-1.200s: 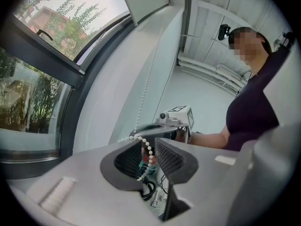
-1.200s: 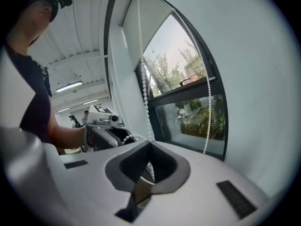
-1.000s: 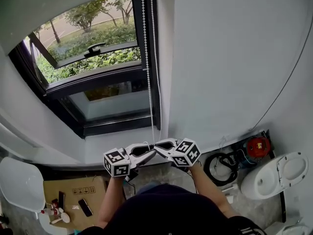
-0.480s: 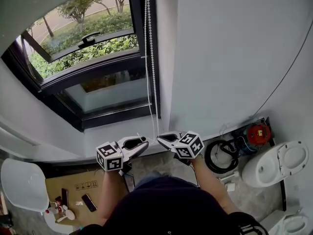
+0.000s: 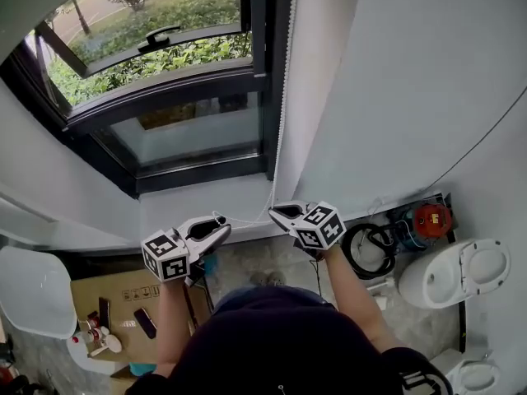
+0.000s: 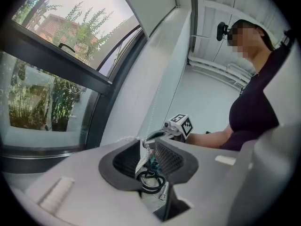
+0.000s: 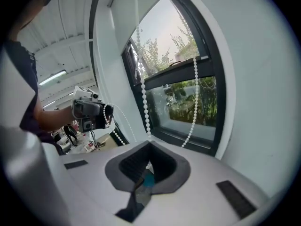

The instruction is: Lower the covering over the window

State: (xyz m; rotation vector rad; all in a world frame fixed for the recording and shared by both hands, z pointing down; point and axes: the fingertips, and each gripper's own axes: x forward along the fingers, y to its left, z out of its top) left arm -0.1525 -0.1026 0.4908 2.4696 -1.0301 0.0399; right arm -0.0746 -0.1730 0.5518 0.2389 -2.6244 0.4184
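Note:
A white bead chain (image 5: pixel 282 97) hangs down the dark window frame (image 5: pixel 262 72). It reaches my right gripper (image 5: pixel 276 211), then runs sideways to my left gripper (image 5: pixel 219 230). In the right gripper view the jaws (image 7: pixel 149 160) are shut on one strand of the chain (image 7: pixel 143 102), and a second strand (image 7: pixel 194 102) hangs free beside it. In the left gripper view the jaws (image 6: pixel 146 158) pinch the chain (image 6: pixel 140 160), with the right gripper (image 6: pixel 162 135) just beyond. The window glass (image 5: pixel 156 48) shows uncovered in the head view.
The white windowsill (image 5: pixel 189 200) lies just past both grippers. Below on the floor are a cardboard box (image 5: pixel 115 303) with small items, a white round seat (image 5: pixel 33 290), a coiled black hose (image 5: pixel 366 249), a red device (image 5: pixel 428 219) and a toilet (image 5: pixel 457 274).
The two grippers have moved apart: the left one went down and left, drawing a length of chain sideways from the right one. The head view has swung slightly.

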